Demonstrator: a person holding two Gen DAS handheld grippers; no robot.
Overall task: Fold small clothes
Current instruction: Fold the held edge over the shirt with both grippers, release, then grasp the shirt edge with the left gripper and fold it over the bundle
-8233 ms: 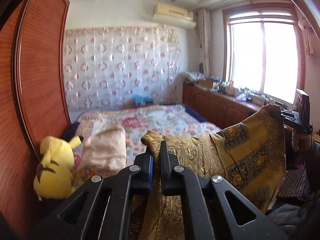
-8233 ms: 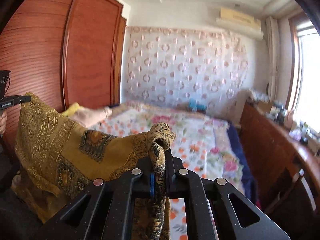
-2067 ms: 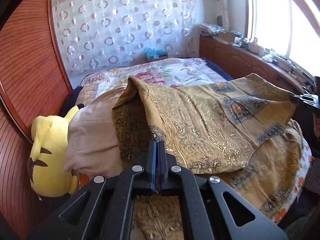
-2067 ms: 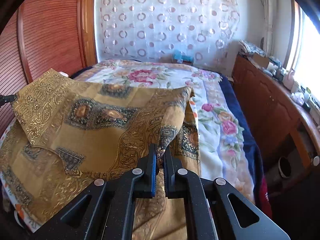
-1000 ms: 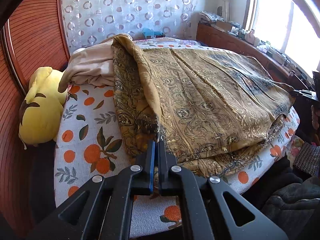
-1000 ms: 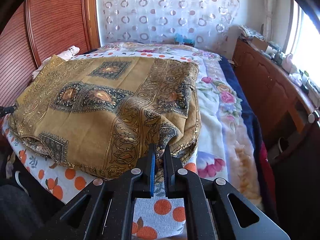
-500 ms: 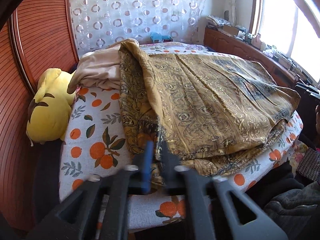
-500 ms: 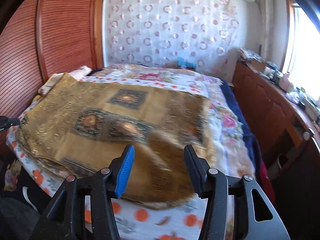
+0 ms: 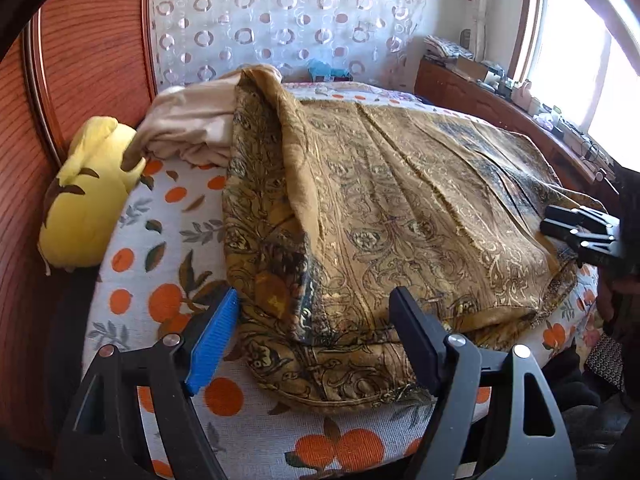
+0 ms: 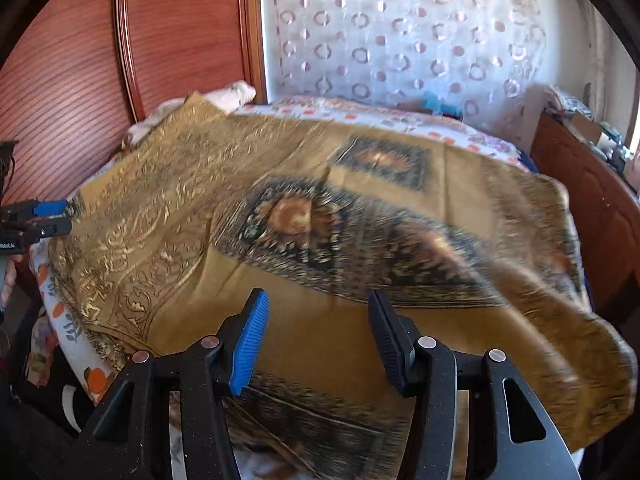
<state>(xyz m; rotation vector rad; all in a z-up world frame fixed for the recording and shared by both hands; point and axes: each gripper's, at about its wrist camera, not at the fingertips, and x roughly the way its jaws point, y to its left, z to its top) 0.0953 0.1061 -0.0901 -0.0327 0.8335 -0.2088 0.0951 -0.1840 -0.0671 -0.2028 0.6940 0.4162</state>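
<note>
A gold-brown patterned cloth [image 9: 400, 200] lies folded over on the bed, its near edge bunched in layers. My left gripper [image 9: 314, 296] hangs just above that near edge. Its jaws are opening, and nothing is pinched between the pads. In the right wrist view the same cloth [image 10: 280, 184] fills the middle, blurred by motion. My right gripper [image 10: 317, 296] is open low over it, pads apart and gripping nothing. From the left wrist, the right gripper [image 9: 576, 232] sits at the cloth's far right edge. The left gripper [image 10: 44, 216] shows at the far left of the right wrist view.
A yellow plush toy [image 9: 84, 200] and a beige bundle of fabric [image 9: 188, 128] lie left of the cloth, against a red-brown wardrobe [image 9: 80, 60]. The bedsheet [image 9: 160, 280] has an orange-fruit print. A low wooden cabinet [image 9: 480, 100] with clutter runs under the window on the right.
Both grippers were shut on corners of the cloth and have let go. The left jaws spread wide. The right gripper moved down and in over the cloth.
</note>
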